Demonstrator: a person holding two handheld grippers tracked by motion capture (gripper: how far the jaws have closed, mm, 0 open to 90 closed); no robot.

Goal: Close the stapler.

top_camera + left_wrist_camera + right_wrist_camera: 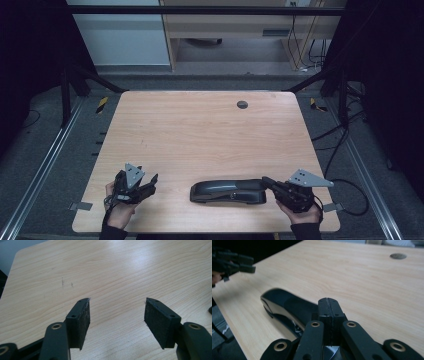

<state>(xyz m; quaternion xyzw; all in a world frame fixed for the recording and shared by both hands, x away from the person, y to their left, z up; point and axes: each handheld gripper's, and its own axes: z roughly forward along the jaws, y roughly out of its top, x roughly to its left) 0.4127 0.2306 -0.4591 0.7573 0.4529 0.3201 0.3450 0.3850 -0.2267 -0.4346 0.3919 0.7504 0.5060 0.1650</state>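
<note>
**Black stapler lies just in front of the closed right gripper**

In the high view, a long black plastic stapler [229, 192] lies flat on the light wooden table [200, 135], near the front edge, with its length going from left to right. The right gripper [267, 182] is at the right end of the stapler, and its tip reaches this end; I cannot tell if it touches. The left gripper [150, 181] is well apart from the stapler, at the left side of the table, and its jaws stand apart with nothing between them.

In the left gripper view, the two black pads [82, 320] are wide apart over the bare wood.

In the right gripper view, the jaws are pressed together and nothing is between them. The stapler [287, 305] lies just beyond and below the tips, to their left. The left gripper [234, 263] appears far off at the upper left.
</note>
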